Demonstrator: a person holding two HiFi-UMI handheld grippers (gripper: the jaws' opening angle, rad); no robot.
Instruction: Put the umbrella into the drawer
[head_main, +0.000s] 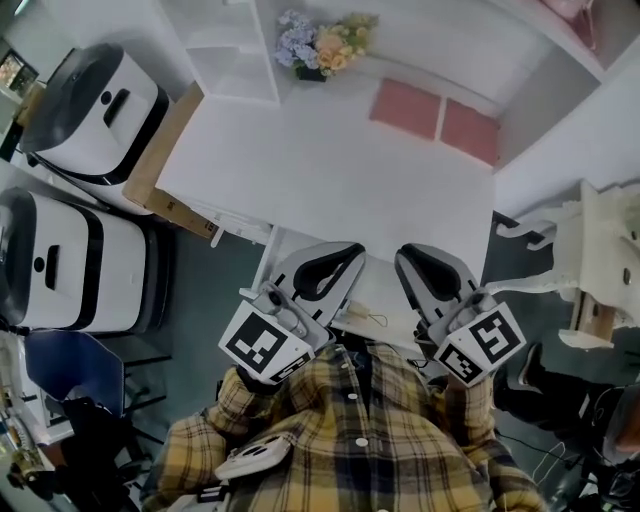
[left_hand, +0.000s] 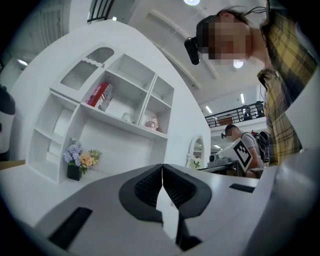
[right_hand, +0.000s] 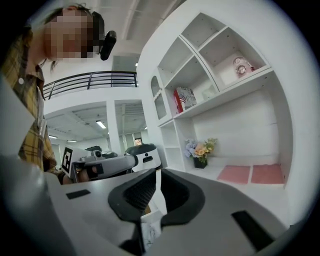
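Observation:
No umbrella shows in any view, and I cannot make out a drawer. Both grippers are held level close to the person's chest, at the near edge of the white desk (head_main: 330, 170). My left gripper (head_main: 348, 252) has its dark pads pressed together at the tips, with nothing between them, as the left gripper view (left_hand: 162, 166) also shows. My right gripper (head_main: 408, 254) stands beside it, jaws drawn together and empty (right_hand: 157, 172). A small cord loop (head_main: 376, 320) lies on the white surface between the two grippers.
On the desk stand a flower pot (head_main: 320, 45) and two pink mats (head_main: 405, 107) in front of a white shelf unit (left_hand: 120, 110). Two white machines (head_main: 95, 110) and a cardboard box (head_main: 165, 160) stand left of the desk. White ornate furniture (head_main: 590, 260) stands right.

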